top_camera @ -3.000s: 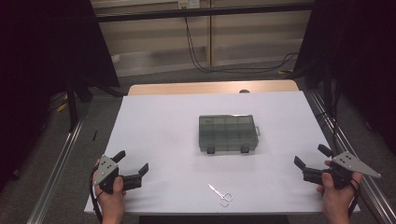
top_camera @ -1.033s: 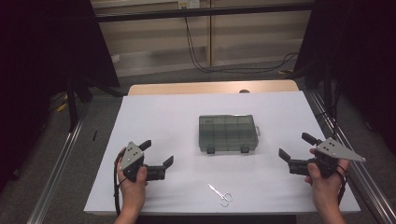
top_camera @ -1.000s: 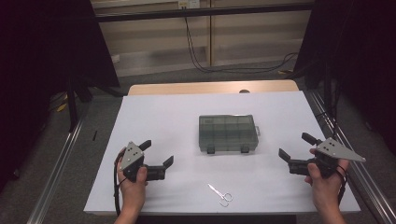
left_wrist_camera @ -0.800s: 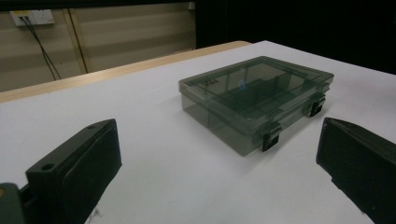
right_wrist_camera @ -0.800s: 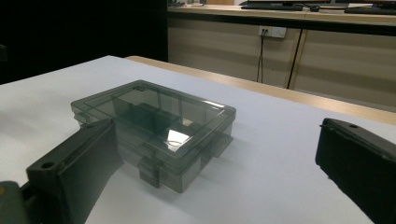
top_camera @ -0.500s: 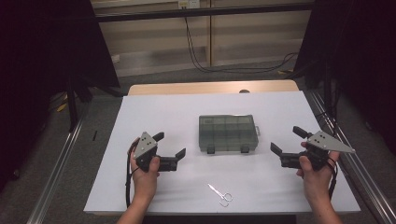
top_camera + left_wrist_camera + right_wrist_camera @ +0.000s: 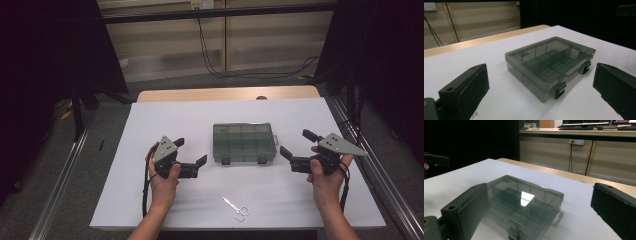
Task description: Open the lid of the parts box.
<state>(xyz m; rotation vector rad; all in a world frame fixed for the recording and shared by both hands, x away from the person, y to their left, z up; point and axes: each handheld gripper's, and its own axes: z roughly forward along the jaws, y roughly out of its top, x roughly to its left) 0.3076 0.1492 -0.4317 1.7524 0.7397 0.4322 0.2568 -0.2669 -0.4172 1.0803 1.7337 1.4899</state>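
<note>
While both flank it: 1 compartment box (image 7: 244, 143) | 1 scissors (image 7: 236, 208) | left hand-held gripper (image 7: 190, 154) wide | right hand-held gripper (image 7: 297, 144) wide

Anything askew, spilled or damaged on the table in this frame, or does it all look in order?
Nothing stands out. The compartment box sits flat and square on the white table, lid shut and both latches down. The scissors lie closed near the front edge. Both the left gripper and right gripper are open.

left gripper (image 7: 191, 155): black jaws; grey plate (three-cornered); black cable
</note>
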